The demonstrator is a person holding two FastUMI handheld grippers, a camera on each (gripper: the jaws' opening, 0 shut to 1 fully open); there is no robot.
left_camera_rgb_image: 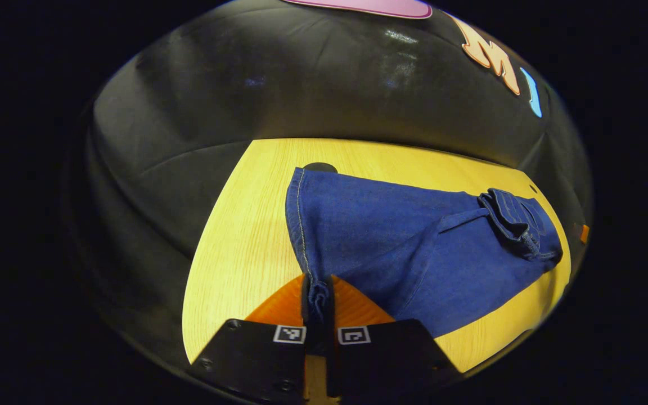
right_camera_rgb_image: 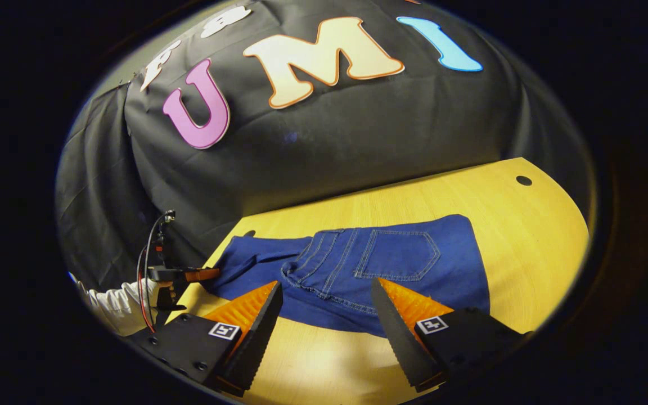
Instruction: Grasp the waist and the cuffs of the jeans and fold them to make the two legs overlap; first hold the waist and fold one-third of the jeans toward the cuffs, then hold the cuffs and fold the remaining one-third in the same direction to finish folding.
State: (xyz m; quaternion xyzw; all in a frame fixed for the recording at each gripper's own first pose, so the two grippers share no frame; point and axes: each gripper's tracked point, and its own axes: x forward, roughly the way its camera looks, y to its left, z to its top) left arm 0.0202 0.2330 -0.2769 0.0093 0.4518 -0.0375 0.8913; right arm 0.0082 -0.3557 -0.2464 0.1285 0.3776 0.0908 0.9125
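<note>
1. I can read no word, number or brand on anything here.
2. The left gripper carries two small square black-and-white coded markers: patterns, not letters.
3. The right gripper carries two like coded squares.
4. The blue denim jeans show plain pocket stitching and no tag I can read.

jeans hem corner: hidden between jaws | far hand: partly cut off

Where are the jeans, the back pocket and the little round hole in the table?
jeans (left_camera_rgb_image: 369, 225): left gripper view, middle of the leg cloth.
back pocket (right_camera_rgb_image: 397, 254): right gripper view, middle of the stitched patch.
hole (right_camera_rgb_image: 523, 180): right gripper view, its dark middle.
</note>
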